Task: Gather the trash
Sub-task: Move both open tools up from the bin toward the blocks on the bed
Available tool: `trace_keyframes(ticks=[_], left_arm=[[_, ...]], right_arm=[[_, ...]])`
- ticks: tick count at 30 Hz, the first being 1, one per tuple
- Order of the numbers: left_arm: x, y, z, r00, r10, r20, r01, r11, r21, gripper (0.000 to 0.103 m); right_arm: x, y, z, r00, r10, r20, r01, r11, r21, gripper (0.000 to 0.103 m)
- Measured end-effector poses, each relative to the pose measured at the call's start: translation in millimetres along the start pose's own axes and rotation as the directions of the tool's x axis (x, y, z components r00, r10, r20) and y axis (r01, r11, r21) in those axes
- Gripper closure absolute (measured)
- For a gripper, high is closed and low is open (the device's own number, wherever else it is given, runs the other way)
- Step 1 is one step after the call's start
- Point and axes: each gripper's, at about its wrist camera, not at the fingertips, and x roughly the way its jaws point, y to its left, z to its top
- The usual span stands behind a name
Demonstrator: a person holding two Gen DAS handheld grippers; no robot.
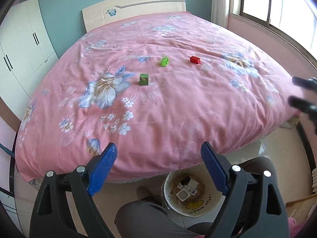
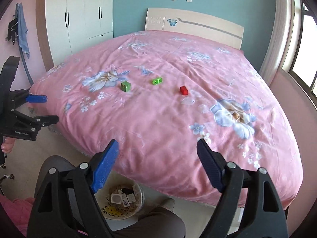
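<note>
Three small blocks lie on the pink floral bedspread: a dark green cube, a light green block and a red block. They also show in the right wrist view: cube, light green block, red block. A wicker trash basket with white packets inside stands on the floor at the bed's foot; it also shows in the right wrist view. My left gripper is open and empty above the bed's near edge. My right gripper is open and empty too.
The bed's headboard stands against the teal wall. A white wardrobe is to the left, a window to the right. The person's legs are beside the basket. The left gripper appears at the right wrist view's left edge.
</note>
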Motion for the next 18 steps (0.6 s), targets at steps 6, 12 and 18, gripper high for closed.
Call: trace_keyframes(ticks=[6, 12, 18], left_arm=[[-2, 9, 31, 0.999, 0.022, 0.030, -0.022, 1.000, 0.006, 0.014], [12, 18, 62, 0.999, 0.031, 0.040, -0.031, 1.000, 0.000, 0.014], [37, 34, 90, 1.000, 0.000, 0.014, 0.000, 0.998, -0.056, 0.014]], right_arm=[[-19, -15, 47, 0.997, 0.009, 0.072, -0.007, 1.000, -0.026, 0.021], [-8, -28, 90, 0.996, 0.008, 0.090, -0.002, 0.998, -0.064, 0.021], [16, -48, 127, 0.994, 0.009, 0.105, -0.002, 0.998, -0.066, 0.021]])
